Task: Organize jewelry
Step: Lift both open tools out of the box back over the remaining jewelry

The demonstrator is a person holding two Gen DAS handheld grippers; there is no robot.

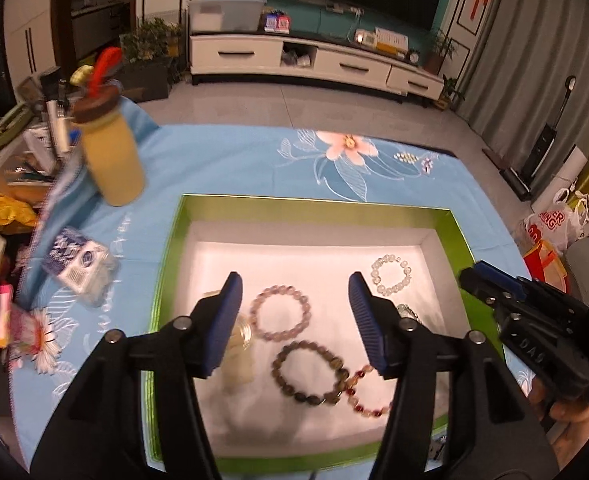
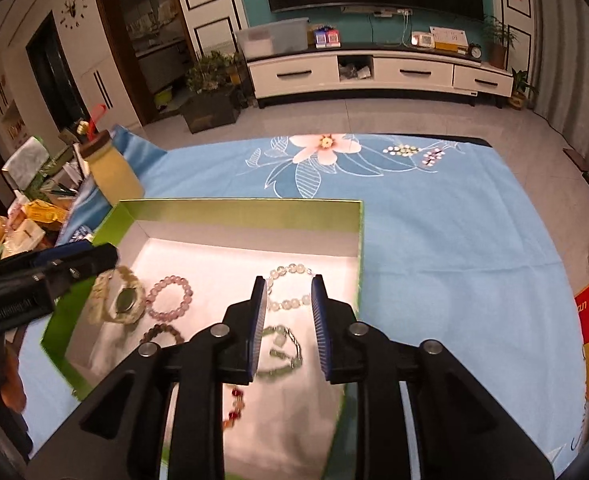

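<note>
So there's a green-rimmed box (image 1: 460, 236) with a white lining sitting on a desk covered in a blue floral cloth (image 1: 230, 160), and all the jewelry is lying inside it. The left tool (image 1: 294, 322) hangs over the box with its blue pads spread wide, holding nothing. Between them I can see a pale purple bead bracelet (image 1: 280, 312), and just nearer, a dark olive-brown bead bracelet (image 1: 309, 372) that touches a red and amber beaded strand (image 1: 359, 394). A clear, whitish bead bracelet (image 1: 391, 274) lies toward the far right corner of the box.

The right tool (image 2: 287, 326) is over the right side of the box, pads parted with a narrower gap, also gripping nothing. A green jade-looking bracelet (image 2: 281, 354) lies below that gap. There's a pale watch (image 2: 119, 300) at the left of the box, close to the tip of the left tool.

A yellow bottle (image 1: 112, 152) with a brown lid stands far left on the cloth.
</note>
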